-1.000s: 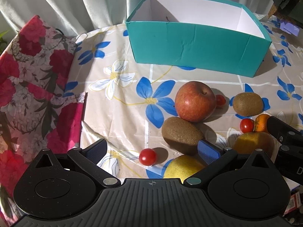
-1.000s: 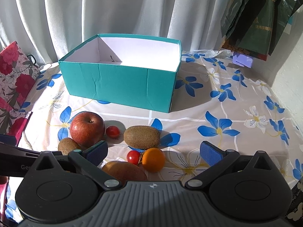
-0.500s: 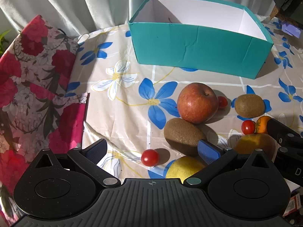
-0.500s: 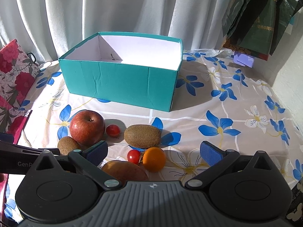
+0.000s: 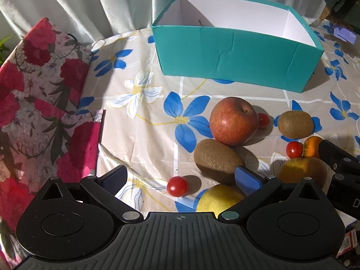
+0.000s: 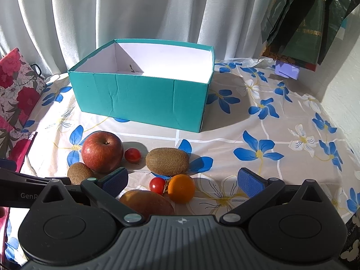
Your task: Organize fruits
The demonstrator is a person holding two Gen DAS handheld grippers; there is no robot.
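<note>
A teal box (image 5: 234, 58) (image 6: 139, 101) with a white inside stands at the back of the flowered tablecloth. In front of it lie a red apple (image 5: 234, 120) (image 6: 102, 151), two kiwis (image 5: 217, 159) (image 5: 294, 123) (image 6: 167, 160), several cherry tomatoes (image 5: 177, 186) (image 6: 157, 185), a small orange (image 6: 181, 188), a yellow fruit (image 5: 219, 199) and a brownish-orange fruit (image 5: 302, 169) (image 6: 146, 202). My left gripper (image 5: 180, 177) is open above the near cherry tomato. My right gripper (image 6: 182, 178) is open over the orange and holds nothing.
A red floral bag (image 5: 38, 103) (image 6: 15, 94) lies along the table's left edge. Pale curtains (image 6: 135, 11) hang behind the box. Dark bags (image 6: 308, 18) hang at the back right, beside a small lilac item (image 6: 287, 70). A wall (image 6: 344, 78) bounds the right side.
Both views have shifted slightly, with the box and fruit sliding a little lower and rightward in the frames. Both grippers remain open and no fruit has moved.
</note>
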